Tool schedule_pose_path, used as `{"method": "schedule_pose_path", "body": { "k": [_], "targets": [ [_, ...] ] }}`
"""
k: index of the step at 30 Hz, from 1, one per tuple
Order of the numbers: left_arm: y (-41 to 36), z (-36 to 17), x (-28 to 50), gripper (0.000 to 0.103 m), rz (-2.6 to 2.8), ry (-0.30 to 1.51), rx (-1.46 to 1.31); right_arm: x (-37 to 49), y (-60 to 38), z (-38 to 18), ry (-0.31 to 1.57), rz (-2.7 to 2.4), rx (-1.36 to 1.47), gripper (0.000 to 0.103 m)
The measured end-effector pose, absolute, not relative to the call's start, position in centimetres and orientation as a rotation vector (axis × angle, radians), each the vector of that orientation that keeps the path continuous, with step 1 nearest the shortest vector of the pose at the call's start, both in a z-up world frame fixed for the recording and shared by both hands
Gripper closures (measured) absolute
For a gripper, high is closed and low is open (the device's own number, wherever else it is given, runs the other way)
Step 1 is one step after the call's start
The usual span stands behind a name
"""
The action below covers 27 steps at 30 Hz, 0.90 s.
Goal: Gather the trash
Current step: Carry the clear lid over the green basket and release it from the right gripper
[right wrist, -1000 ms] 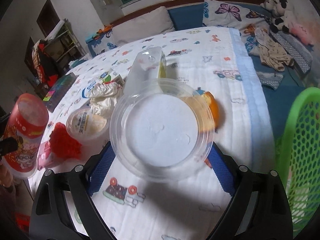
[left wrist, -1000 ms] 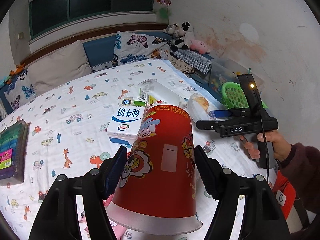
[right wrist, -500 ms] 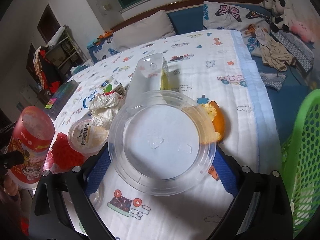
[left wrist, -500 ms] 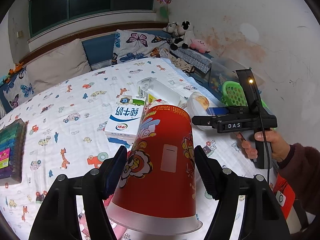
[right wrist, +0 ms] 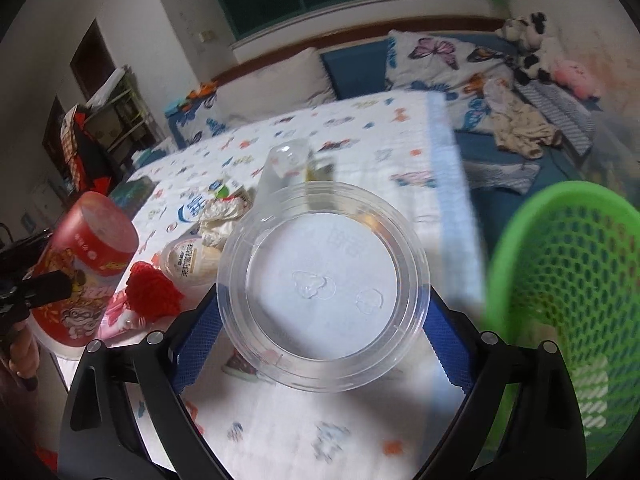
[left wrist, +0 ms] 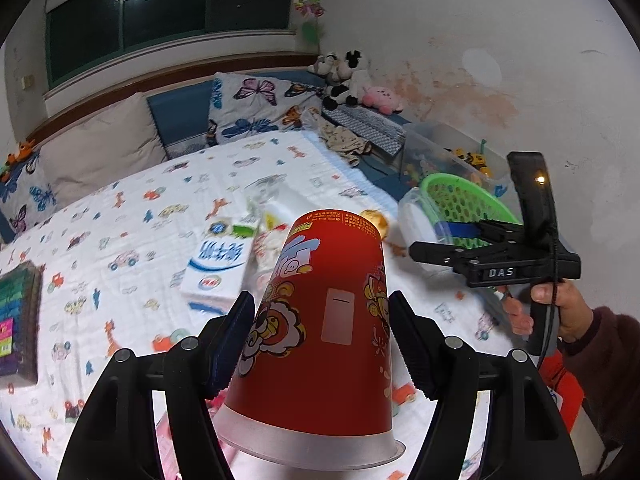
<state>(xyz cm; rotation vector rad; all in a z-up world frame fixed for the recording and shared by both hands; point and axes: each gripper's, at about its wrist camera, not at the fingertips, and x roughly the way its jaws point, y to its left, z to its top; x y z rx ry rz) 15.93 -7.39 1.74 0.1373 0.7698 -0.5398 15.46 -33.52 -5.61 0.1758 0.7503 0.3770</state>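
An upturned red paper cup [left wrist: 320,320] with cartoon print sits between the pads of my left gripper [left wrist: 320,332], which is shut on it above the bed. In the right wrist view the same cup [right wrist: 92,248] shows at the far left. My right gripper [right wrist: 324,320] is shut on a round clear plastic container [right wrist: 324,280], held by its rim between the blue pads, just left of the green mesh basket [right wrist: 572,280]. From the left wrist view, the right gripper [left wrist: 432,236] and its container [left wrist: 416,220] hang by the basket [left wrist: 460,200], with a hand on the grip.
On the cartoon-print sheet [left wrist: 120,240] lie a milk carton [left wrist: 218,264], crumpled tissue [right wrist: 222,216], a small dessert cup [right wrist: 188,264], a red scrap [right wrist: 154,296], a tipped clear cup [right wrist: 284,168] and orange peel [left wrist: 376,220]. A book [left wrist: 18,320] lies left. Pillows and plush toys line the back.
My right gripper has lifted the clear container and carried it right, close beside the green basket. My left gripper has shifted a little with the red cup still in it.
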Motion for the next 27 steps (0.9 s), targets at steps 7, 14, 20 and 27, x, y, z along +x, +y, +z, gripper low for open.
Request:
{"method": "schedule_pose_path", "body": {
  "k": [7,14,20,27],
  "targets": [
    [-11.5,2.3,16.7,0.037,-0.597,0.766,0.16,13.4,-38.9,-5.0,0.732,0.243,0.203,0.01],
    [-16.8,2.8,18.0,0.037,-0.666,0.776,0.188,12.0,-44.1,-6.5,0.757,0.132,0.253,0.009],
    [-21.4,2.6,19.3,0.037,-0.716,0.801,0.203,11.2,-46.9,-7.8,0.772,0.074,0.287,0.009],
    [-26.1,2.1,20.3,0.037,-0.763,0.824,0.232,9.7,-48.8,-8.2,0.759,0.042,0.328,0.007]
  ]
}}
